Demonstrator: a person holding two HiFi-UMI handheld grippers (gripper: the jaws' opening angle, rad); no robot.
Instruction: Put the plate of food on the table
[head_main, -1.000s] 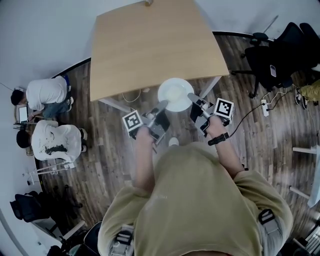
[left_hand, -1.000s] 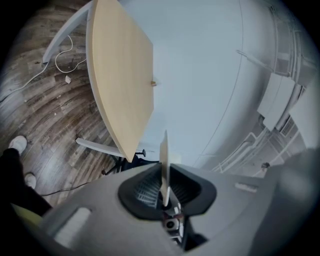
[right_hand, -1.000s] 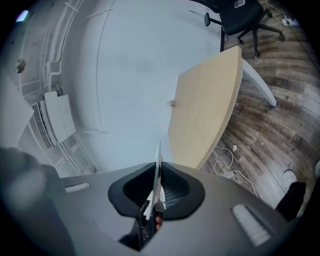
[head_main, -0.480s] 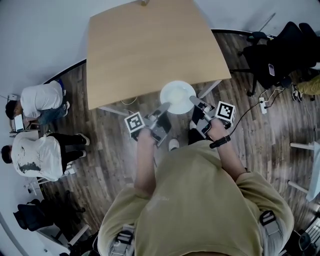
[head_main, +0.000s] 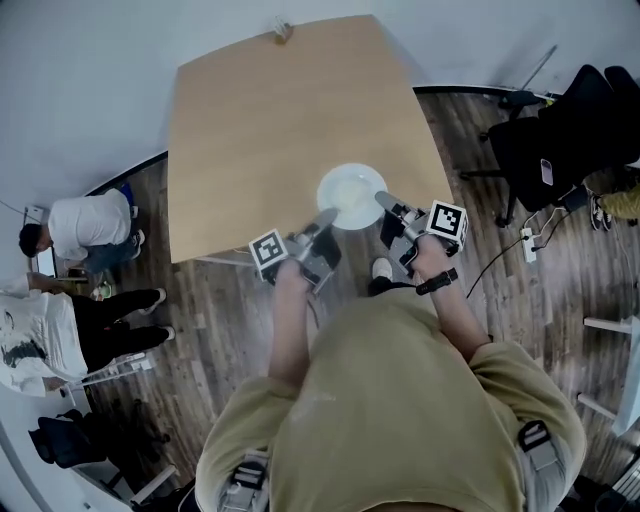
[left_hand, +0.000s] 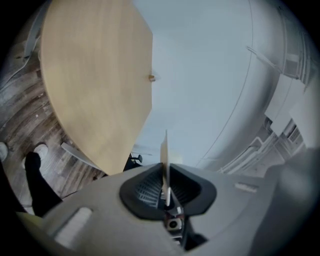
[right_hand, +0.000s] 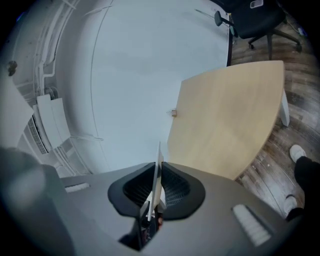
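two grips on one plate (head_main: 352, 196): the left claw (head_main: 325, 218) is clenched on the rim at its own tip and the right claw (head_main: 383, 201) is clenched on the opposite rim, so the plate hangs between the two tips. in each gripper view the rim shows edge-on as a thin pale blade pinched between the dark pads (left_hand: 145, 192).

position: plate is over the near edge of the table (head_main: 280, 110), which spreads out ahead of both claws. it looks carried above the wood, not resting on it.

progress (judgement): pickup and carry to the table are done. what is left is to advance further over the top, lower the plate and release it.

orientation: the plate is round, so it has no long axis. its open face is up and it is held about level. contents read as a pale patch only; food not identifiable.

other: small object (head_main: 283, 30) at the table's far edge, well ahead of both claws.
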